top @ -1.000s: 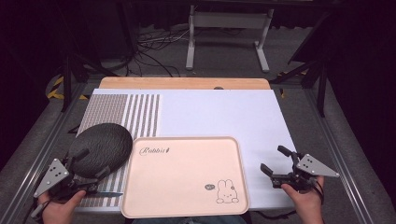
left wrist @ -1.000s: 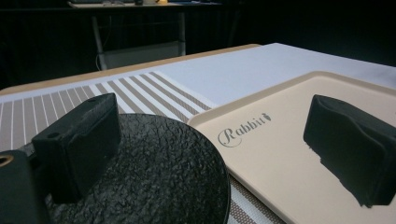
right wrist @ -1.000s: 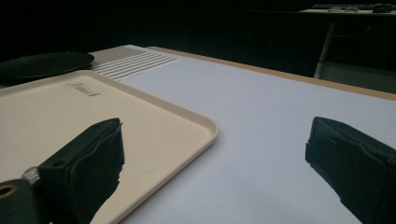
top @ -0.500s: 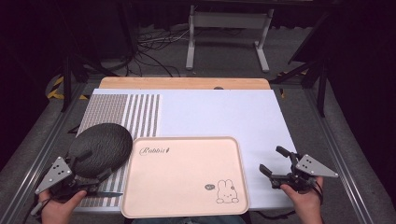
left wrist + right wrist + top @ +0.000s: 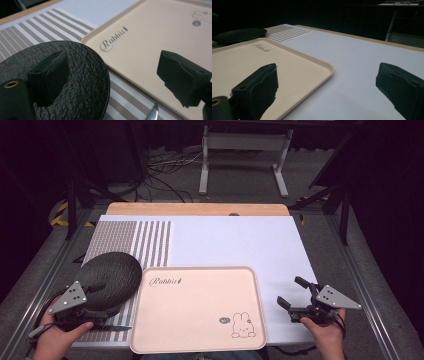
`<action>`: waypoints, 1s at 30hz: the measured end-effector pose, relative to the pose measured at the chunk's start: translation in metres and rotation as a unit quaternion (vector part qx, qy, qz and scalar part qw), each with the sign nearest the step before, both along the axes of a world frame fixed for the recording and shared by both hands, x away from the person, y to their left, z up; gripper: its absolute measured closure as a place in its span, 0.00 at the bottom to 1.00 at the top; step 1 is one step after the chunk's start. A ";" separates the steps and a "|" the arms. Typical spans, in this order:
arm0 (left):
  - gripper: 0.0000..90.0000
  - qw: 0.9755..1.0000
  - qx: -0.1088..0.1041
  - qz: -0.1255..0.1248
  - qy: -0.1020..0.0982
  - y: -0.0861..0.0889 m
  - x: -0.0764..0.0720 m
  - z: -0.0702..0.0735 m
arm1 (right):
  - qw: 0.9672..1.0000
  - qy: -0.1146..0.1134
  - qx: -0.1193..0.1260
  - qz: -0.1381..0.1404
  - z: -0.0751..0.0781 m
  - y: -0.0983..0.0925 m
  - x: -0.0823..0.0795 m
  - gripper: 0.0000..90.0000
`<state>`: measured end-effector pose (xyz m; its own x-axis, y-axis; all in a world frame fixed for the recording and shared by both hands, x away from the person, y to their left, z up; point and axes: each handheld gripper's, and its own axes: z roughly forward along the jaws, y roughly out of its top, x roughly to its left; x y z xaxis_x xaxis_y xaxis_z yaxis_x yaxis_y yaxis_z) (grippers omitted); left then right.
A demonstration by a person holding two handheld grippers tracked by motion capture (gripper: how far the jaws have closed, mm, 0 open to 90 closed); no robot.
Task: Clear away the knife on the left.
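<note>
Left gripper, your nearer tool, has its wide jaws just closing over the near edge of the black plate, left of the tray.

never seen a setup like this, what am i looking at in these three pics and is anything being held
A person sits at a table, holding a hand-operated claw in each hand. The high view looks down from above: the left claw is at lower left, the right claw at lower right. The other two pictures come from cameras riding on the claws, looking out between their black jaws. On the table lie a white sheet, a striped mat, a pink tray with a rabbit drawing, and a black textured plate on the mat. The left claw's jaws have just been closing a little, with the plate's edge between them, but not gripping. The right claw is open, holding nothing.
</note>
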<state>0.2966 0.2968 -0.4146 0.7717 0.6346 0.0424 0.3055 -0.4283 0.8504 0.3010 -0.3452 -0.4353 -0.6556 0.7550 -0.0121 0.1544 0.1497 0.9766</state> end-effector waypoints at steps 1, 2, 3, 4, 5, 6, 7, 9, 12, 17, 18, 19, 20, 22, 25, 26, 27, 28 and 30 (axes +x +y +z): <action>0.13 1.000 0.011 -0.005 0.003 0.000 0.001 0.002 | 1.000 0.000 0.000 0.001 0.000 0.000 0.000 0.05; 0.13 1.000 0.016 -0.010 0.009 0.000 0.001 0.003 | 1.000 0.001 0.000 0.002 0.000 0.000 0.000 0.05; 0.13 1.000 0.020 -0.013 0.011 0.000 0.002 0.004 | 1.000 0.001 0.000 0.002 -0.001 0.000 0.000 0.05; 0.13 0.999 0.029 -0.019 0.018 -0.001 0.002 0.006 | 1.000 0.001 0.000 0.003 -0.001 0.000 0.001 0.05; 0.13 0.999 0.036 -0.022 0.021 -0.001 0.003 0.007 | 1.000 0.001 0.001 0.003 -0.001 0.000 0.001 0.05; 0.13 0.998 0.045 -0.027 0.027 -0.001 0.003 0.008 | 1.000 0.002 0.000 0.003 -0.001 0.000 0.001 0.05; 0.13 0.998 0.051 -0.029 0.032 -0.002 0.004 0.008 | 1.000 0.002 -0.001 0.004 -0.001 0.000 0.001 0.05; 0.13 0.996 0.071 -0.037 0.041 -0.003 0.005 0.009 | 1.000 0.003 -0.001 0.004 -0.001 0.000 0.001 0.05; 0.14 0.993 0.093 -0.044 0.052 -0.004 0.006 0.011 | 1.000 0.004 -0.001 0.004 -0.001 0.000 0.001 0.05; 0.14 0.988 0.131 -0.055 0.065 -0.005 0.008 0.013 | 1.000 0.006 -0.003 0.005 -0.002 0.001 0.002 0.05; 0.14 0.987 0.137 -0.057 0.068 -0.005 0.009 0.013 | 1.000 0.006 -0.003 0.006 -0.002 0.001 0.002 0.05; 0.14 0.985 0.145 -0.060 0.073 -0.005 0.009 0.013 | 1.000 0.006 -0.003 0.006 -0.002 0.001 0.002 0.05; 0.14 0.985 0.145 -0.060 0.073 -0.005 0.009 0.013 | 1.000 0.006 -0.003 0.006 -0.002 0.001 0.002 0.05; 0.14 0.982 0.159 -0.064 0.079 -0.005 0.009 0.014 | 1.000 0.007 -0.004 0.007 -0.002 0.001 0.002 0.05; 0.14 0.978 0.173 -0.070 0.089 -0.006 0.010 0.013 | 1.000 0.007 -0.003 0.007 -0.003 0.001 0.002 0.05; 0.14 0.977 0.178 -0.073 0.093 -0.007 0.010 0.014 | 1.000 0.008 -0.004 0.007 -0.003 0.001 0.002 0.05; 0.14 0.975 0.189 -0.076 0.093 -0.007 0.011 0.014 | 1.000 0.009 -0.005 0.007 -0.003 0.001 0.002 0.05; 0.14 0.973 0.195 -0.079 0.095 -0.008 0.011 0.014 | 1.000 0.009 -0.005 0.007 -0.003 0.001 0.003 0.05; 0.14 0.969 0.206 -0.085 0.103 -0.009 0.012 0.014 | 1.000 0.009 -0.005 0.007 -0.003 0.001 0.003 0.05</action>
